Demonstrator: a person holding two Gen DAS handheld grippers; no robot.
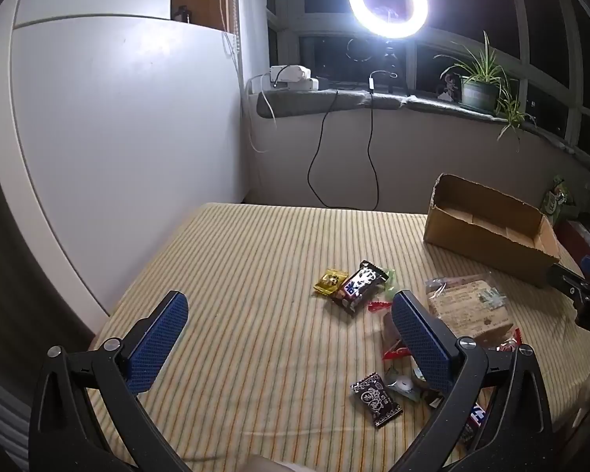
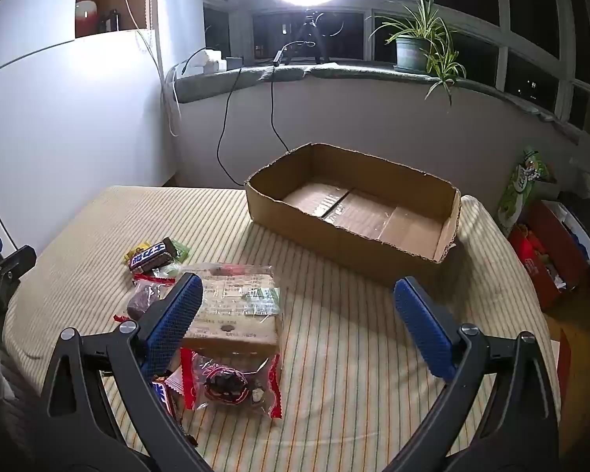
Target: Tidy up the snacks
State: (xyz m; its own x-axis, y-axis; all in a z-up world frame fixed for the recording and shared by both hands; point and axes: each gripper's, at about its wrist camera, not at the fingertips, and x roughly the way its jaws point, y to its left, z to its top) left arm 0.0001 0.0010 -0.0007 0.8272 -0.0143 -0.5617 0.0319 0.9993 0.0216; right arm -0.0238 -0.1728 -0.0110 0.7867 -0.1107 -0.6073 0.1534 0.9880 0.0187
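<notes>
Left tongs (image 1: 289,338), right tongs (image 2: 297,328) — agape; snacks (image 2: 232,303) beneath.

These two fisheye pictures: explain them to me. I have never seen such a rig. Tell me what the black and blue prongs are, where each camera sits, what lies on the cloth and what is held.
No robot here: a person holds a hand gripper in each hand, each with a camera looking along its two fingers. The blue-padded prongs are those fingers.

The left wrist view shows the left gripper, open and holding nothing. The right wrist view shows the right gripper, also open and holding nothing.

Both look over a striped cloth. On it lies a pile of snacks: a chocolate bar, a flat brown packet, a red-edged packet and a small dark sachet, among others. Behind them stands a cardboard box with nothing in it, probably where the snacks belong. A ring light and a plant stand on the windowsill.
</notes>
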